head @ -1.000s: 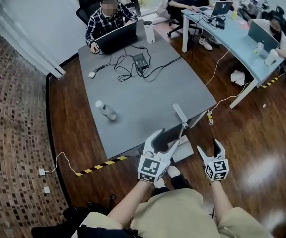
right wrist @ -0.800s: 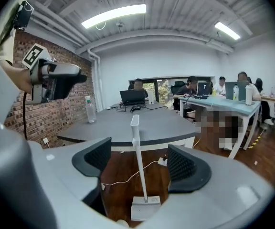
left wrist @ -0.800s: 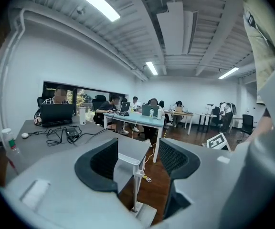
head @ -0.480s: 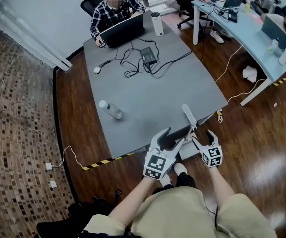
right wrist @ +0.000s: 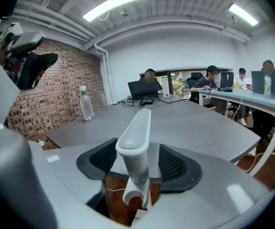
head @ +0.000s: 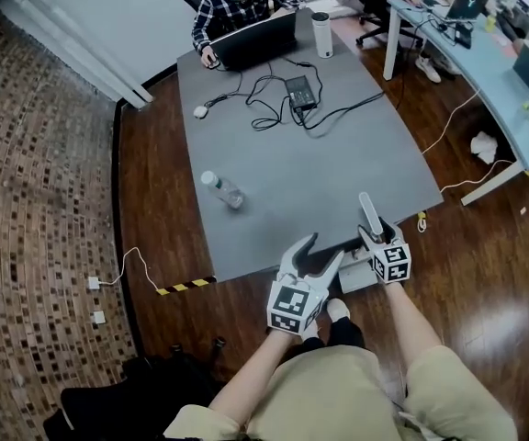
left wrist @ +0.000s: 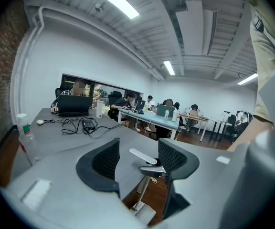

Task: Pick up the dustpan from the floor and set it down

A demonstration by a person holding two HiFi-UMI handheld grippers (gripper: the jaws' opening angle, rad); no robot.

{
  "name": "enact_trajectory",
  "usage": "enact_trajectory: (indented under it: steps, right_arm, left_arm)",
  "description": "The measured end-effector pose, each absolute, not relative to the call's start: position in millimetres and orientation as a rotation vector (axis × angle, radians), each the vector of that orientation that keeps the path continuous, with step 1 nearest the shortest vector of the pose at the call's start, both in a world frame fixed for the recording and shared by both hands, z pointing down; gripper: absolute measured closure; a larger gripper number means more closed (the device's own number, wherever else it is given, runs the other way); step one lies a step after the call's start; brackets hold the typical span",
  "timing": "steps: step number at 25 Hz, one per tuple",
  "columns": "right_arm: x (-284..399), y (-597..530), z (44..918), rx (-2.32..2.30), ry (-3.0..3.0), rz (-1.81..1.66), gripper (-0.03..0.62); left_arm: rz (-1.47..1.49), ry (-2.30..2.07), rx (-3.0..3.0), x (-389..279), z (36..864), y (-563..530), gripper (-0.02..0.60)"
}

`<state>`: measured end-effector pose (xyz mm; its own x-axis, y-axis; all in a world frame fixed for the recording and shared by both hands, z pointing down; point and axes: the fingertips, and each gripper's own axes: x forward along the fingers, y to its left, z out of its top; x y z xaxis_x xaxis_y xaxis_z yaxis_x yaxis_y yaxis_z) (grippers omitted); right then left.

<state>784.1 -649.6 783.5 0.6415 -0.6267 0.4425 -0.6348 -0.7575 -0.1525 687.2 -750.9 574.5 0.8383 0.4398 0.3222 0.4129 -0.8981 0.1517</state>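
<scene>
A light grey dustpan stands on the wooden floor at the grey table's near edge, its pan (head: 352, 275) low and its long handle (head: 369, 211) rising upright. My right gripper (head: 376, 239) is at that handle. In the right gripper view the handle (right wrist: 136, 136) stands between the jaws of the right gripper (right wrist: 138, 163), which are closing, with small gaps still on both sides. My left gripper (head: 312, 252) is open just left of it with nothing in it. In the left gripper view the handle (left wrist: 142, 156) shows beyond the left gripper (left wrist: 140, 159).
The grey table (head: 338, 168) carries a water bottle (head: 222, 189), cables with a power adapter (head: 300, 91), a laptop (head: 257, 40) with a person behind it, and a tumbler (head: 320, 35). Yellow-black tape (head: 184, 286) marks the floor. My shoe (head: 337, 310) is near the pan.
My right gripper has come in from the right and down until its jaws stand round the dustpan handle, and they have narrowed. The left gripper has shifted only a little.
</scene>
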Motion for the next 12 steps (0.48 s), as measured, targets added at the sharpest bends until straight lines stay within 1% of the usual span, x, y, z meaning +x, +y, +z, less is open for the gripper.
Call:
enact_trajectory:
  steps: [3,4,5,12]
  right_arm:
    - [784,-654,787,2.826,-1.098,0.765,0.425]
    - [783,-654,786,2.831,-1.091,0.765,0.458]
    - [781,-653,783,2.835,-1.083,0.762,0.477]
    - [747,-648,763,2.788,-1.078,0.739,0.484]
  left_arm:
    - [0.539,0.615,2.917,683,575,-764,0.341]
    - [0.533,0.595,2.907,680,573,-768,0.341]
    - [0.526,0.576,2.902,679,572,-772,0.341]
    - [0.437,0.511,2.885,670,558,-797,0.339]
